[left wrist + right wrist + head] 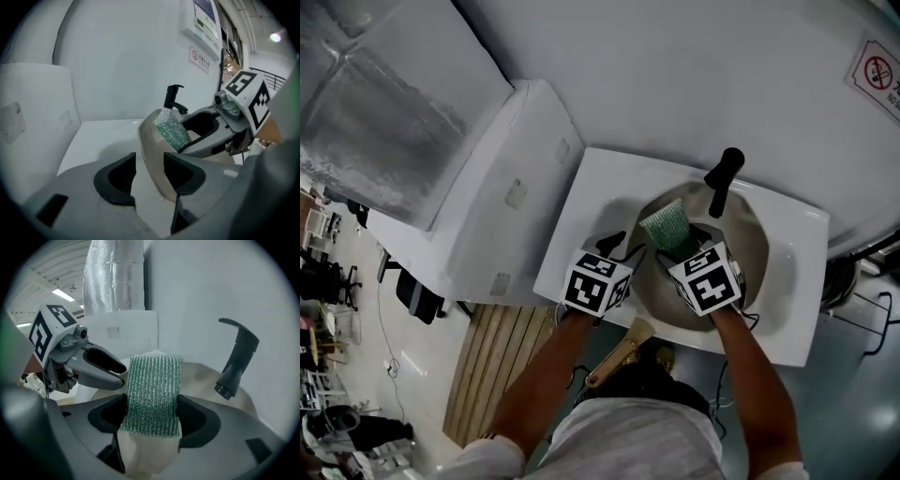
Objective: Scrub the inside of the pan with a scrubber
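1. The pan (756, 236) sits in the white sink (591, 192), with the black tap (724, 178) rising at the pan's far edge. I judge the scrubbing itself hasn't started. This is the set-up: steadying the pan and bringing the scrubber to it.
2. My right gripper (152, 414) is clamped on the green scrubber (153, 380). The pads pinch its lower part, and the upper part stands free beyond the jaws. It hangs over the pan's near inside, and I can't tell whether the mesh touches the pan yet.
3. My left gripper (149, 172) has its jaws spread wide at the pan's left rim. The rim wall stands between the pads, but neither pad looks pressed on it, so nothing is gripped.
4. Next, I think the left jaws need to close on that rim so the pan can't slide or spin.
5. Then the right gripper has to tip the scrubber's free end down onto the pan's inside and rub. It should stay clear of the tap and of the left gripper just beside it.
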